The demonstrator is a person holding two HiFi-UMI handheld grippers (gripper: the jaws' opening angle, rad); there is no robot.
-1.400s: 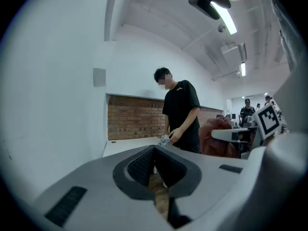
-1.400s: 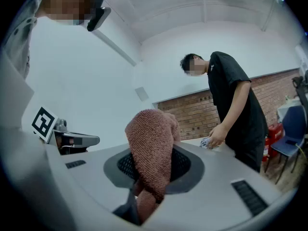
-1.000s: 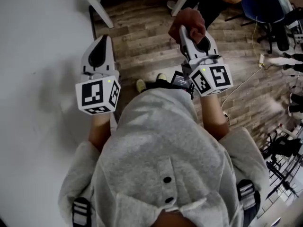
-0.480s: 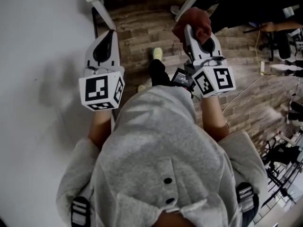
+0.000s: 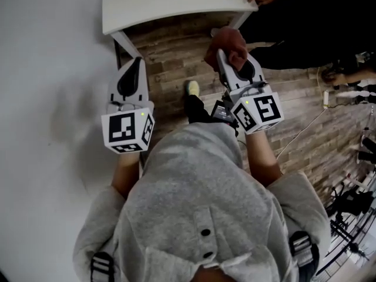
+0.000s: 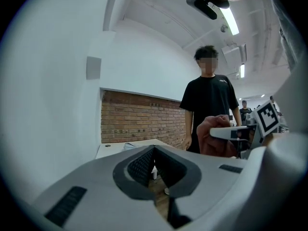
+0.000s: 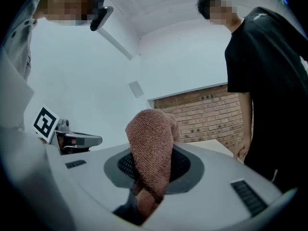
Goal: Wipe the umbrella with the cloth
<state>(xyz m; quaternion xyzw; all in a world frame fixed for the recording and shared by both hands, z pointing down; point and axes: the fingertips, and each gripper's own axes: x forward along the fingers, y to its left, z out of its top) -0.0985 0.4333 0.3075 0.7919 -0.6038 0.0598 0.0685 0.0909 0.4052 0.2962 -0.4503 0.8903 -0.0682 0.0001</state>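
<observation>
— How many hand-held grippers are there, and what is each doing?

— Two, one in each of the person's hands, both raised in front of the chest. The left hand-held gripper [image 6: 154, 149] is clenched, its jaws meeting at the tips with nothing between them. The right hand-held gripper [image 5: 223, 56] is grasping the cloth [image 7: 151, 143].

— Just one cloth?

— One. It is reddish-brown and coarse in weave, pinched between the jaws, with its bunched bulk standing out past their tips.

— What lies around them?

— One white desk [image 5: 170, 4] beyond both grippers at the top of the head view, over a wooden plank floor [image 5: 170, 57]. A white wall is on the left.

— Other things to count?

— Two marker cubes, one on each gripper: the left cube [image 5: 127, 132] and the right cube [image 5: 258, 111]. One pale shoe [image 5: 192, 87] shows on the floor between the grippers. One bystander in a black T-shirt [image 6: 210, 105] stands near the desk, before a brick wall [image 6: 139, 121].
</observation>
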